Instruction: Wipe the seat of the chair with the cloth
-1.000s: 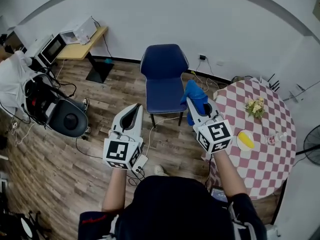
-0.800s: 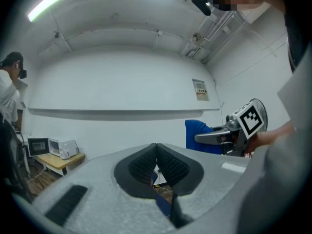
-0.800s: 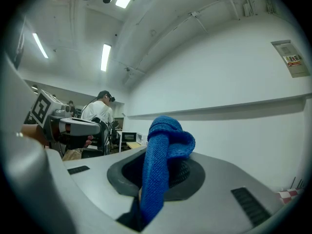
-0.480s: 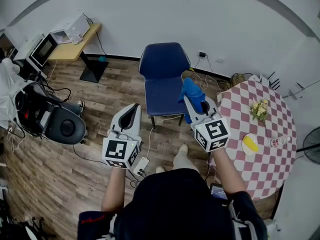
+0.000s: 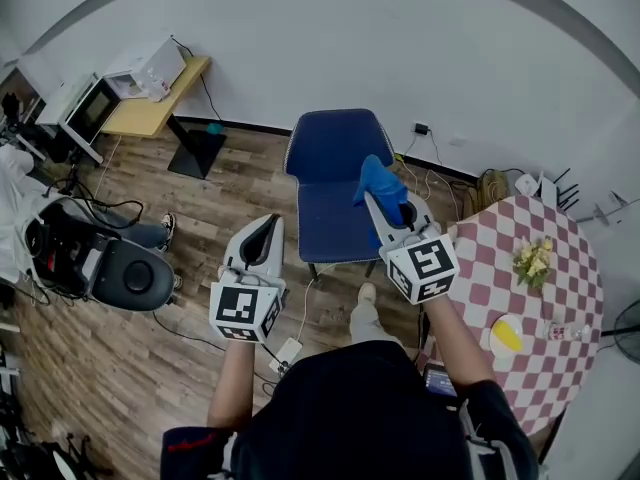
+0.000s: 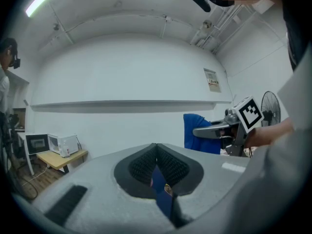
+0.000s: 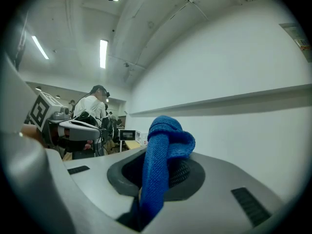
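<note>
Near chair (image 5: 330, 218): right claw (image 5: 374, 206) level, gripping cloth (image 5: 383, 181).

The person wore a dark navy short-sleeved shirt (image 5: 350, 408), with a small red mark on one sleeve (image 5: 188, 438), and pale trousers (image 5: 365, 318). The left gripper (image 5: 267, 224) and right gripper (image 5: 372, 206) had smooth light-grey shells that tapered to a point. Each carried a cube (image 5: 243, 309) of black-and-white square markers. Black ribbed pads (image 6: 170, 165) lined the jaws inside a dark recess.
</note>
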### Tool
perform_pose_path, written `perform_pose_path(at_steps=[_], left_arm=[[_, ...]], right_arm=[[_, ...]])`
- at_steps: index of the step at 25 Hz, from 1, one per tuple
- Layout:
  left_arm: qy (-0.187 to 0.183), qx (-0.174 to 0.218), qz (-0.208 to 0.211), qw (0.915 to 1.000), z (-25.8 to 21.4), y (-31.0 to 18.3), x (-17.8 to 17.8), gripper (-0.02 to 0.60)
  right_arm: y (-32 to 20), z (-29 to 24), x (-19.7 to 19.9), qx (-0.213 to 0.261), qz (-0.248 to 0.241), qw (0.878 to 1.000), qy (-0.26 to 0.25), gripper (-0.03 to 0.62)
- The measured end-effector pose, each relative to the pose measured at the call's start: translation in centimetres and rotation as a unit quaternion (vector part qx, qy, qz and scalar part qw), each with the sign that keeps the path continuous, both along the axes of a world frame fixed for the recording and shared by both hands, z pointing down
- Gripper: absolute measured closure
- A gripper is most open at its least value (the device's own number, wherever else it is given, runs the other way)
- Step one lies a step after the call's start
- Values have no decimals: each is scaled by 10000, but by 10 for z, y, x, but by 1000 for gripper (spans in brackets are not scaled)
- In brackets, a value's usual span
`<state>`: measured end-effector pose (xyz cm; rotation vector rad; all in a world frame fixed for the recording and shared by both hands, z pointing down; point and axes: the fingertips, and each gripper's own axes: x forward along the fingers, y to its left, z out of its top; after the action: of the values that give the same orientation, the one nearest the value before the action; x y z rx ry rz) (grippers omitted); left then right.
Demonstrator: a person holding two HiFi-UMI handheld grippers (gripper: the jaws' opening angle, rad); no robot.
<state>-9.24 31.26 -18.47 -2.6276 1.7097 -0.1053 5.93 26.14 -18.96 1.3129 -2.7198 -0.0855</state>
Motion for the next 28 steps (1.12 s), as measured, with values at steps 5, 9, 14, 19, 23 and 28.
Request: perform_pose_path(at_steps=[5,9,14,19,23,28], left_arm=[[32,-102,-56,9999,0,-59,26,566],[-39,-264,-79,9996,11,-105,49,566],[25,-345,-123,9993,14,-154,74,566],[-47,-654,7,9978,38,-186,99,566],[-113,-958,125,9953,61,-205,109,566],[-251,-1113,258,9931,79,-223,111,566]], right_arm=[[-67,-4,27,-92,-77,9999,-76,546],[-116,0,50,-256,-99,9995,-162,546],[-164,15,70,-491,-184,9984,-206,546],[-196,31,86,-776,-165,9961,-393,546],[-214,48,94,-969,-68,9944,-405,546],[-228,77,100,-1304,102,9907,-386,546]])
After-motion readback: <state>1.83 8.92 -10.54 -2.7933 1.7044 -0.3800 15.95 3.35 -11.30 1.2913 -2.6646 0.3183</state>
